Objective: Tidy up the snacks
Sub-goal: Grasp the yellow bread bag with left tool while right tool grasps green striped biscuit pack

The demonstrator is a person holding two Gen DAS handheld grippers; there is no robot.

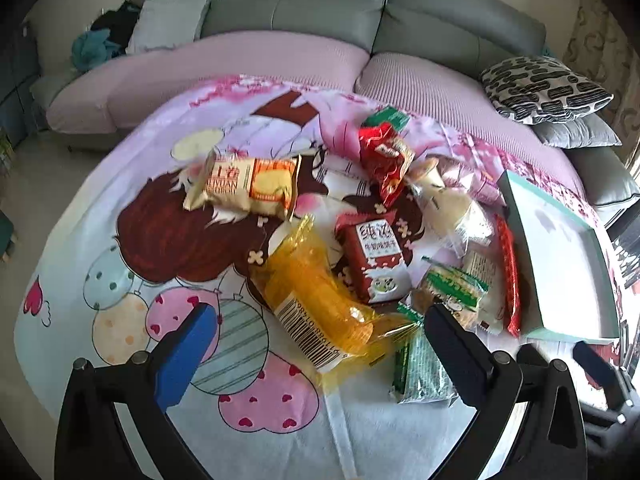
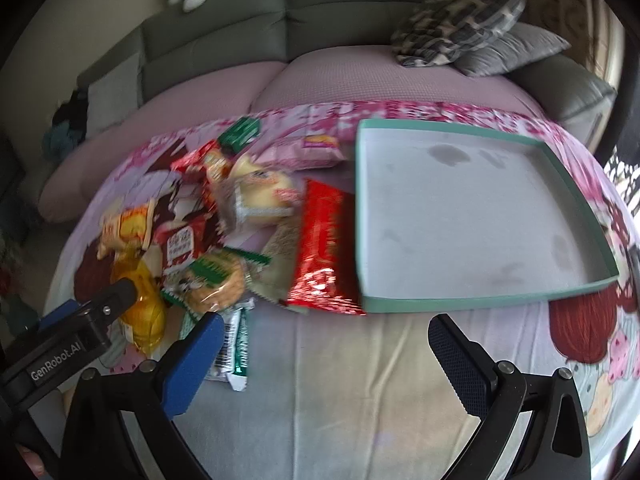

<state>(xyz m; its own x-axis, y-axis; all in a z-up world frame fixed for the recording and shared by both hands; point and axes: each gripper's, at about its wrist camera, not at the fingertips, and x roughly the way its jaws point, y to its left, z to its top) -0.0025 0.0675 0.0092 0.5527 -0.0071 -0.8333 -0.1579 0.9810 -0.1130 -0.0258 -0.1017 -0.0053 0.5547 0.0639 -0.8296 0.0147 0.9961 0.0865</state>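
Both grippers' fingers stand wide apart, holding nothing: the left gripper hangs above the yellow wrapper, the right gripper above bare cloth in front of the tray. Largest is the cartoon-print cloth over the table, a grey sofa behind it. On the cloth's right side lies a shallow teal-rimmed tray, nothing in it. Just left of it the snacks are heaped: a red foil pack touching the tray's edge, a yellow wrapped pack, a cream biscuit pack, a dark-red milk biscuit pack.
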